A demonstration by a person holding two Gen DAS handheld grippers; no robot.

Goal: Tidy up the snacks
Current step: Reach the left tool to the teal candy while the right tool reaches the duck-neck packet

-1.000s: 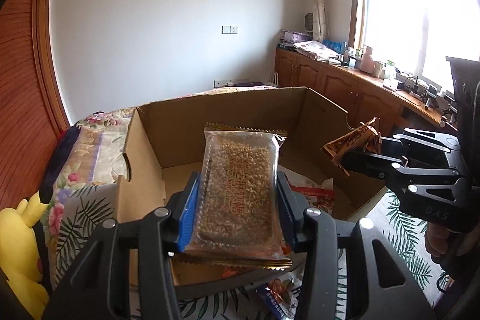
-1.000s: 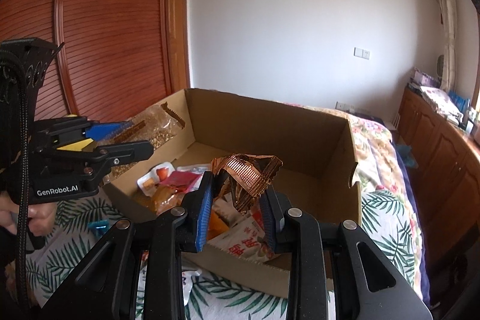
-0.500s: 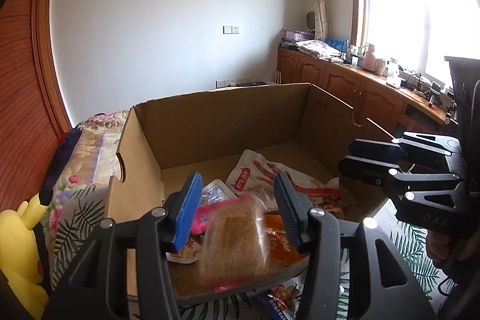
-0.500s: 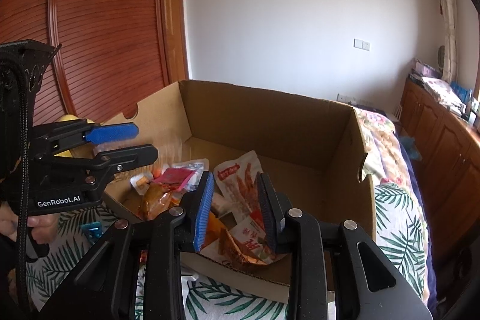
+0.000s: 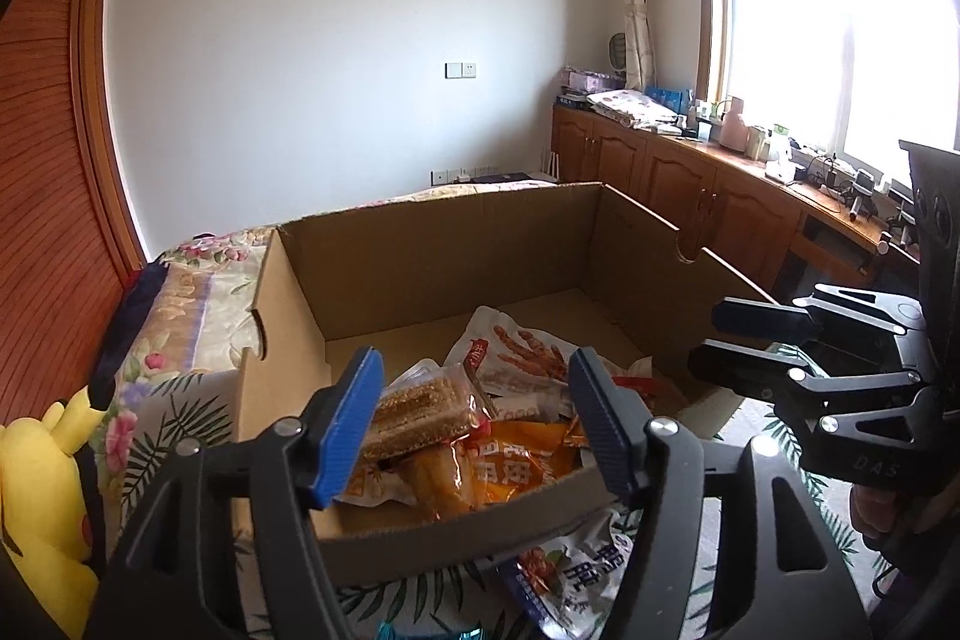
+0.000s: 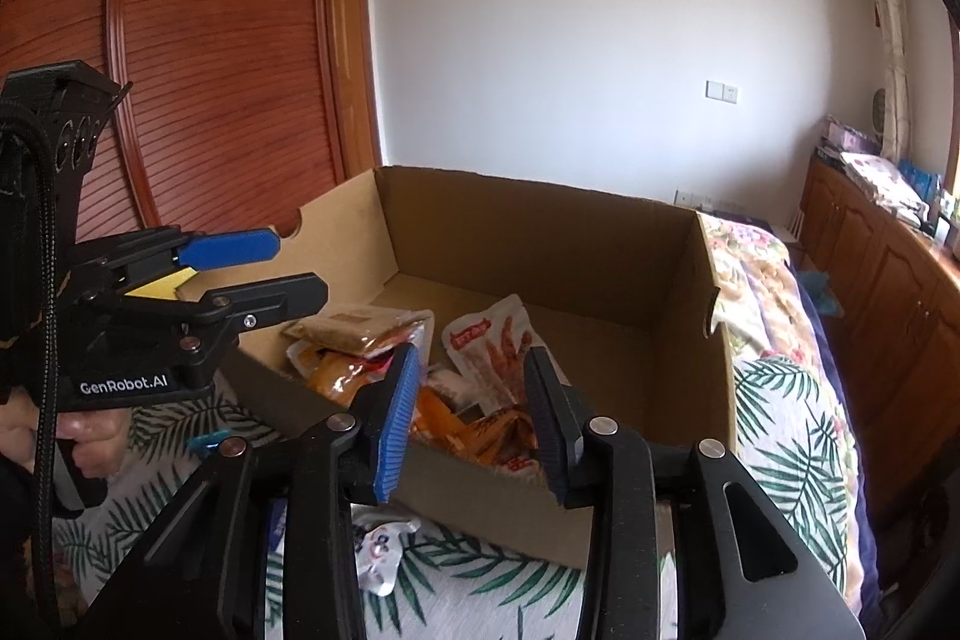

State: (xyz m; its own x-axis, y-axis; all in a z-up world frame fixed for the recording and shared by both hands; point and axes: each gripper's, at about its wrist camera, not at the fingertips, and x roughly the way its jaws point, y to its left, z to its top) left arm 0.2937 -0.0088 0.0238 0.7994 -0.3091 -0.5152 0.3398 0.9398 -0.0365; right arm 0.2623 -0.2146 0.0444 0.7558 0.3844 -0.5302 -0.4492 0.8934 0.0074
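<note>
The cardboard box (image 5: 432, 250) sits on a bed (image 6: 792, 424) with a leafy cover. The left gripper (image 5: 474, 418) is above the near edge of the box. Its jaws have just been opening and hold nothing. The grain bar pack (image 5: 420, 415) lies in the box on top of the orange snack bags (image 5: 516, 466). The right gripper (image 6: 474, 418) is also above the near edge of the box. Its jaws have just been opening too, and nothing is between them. A blue snack bag (image 5: 570, 580) lies on the bed just outside the box.
</note>
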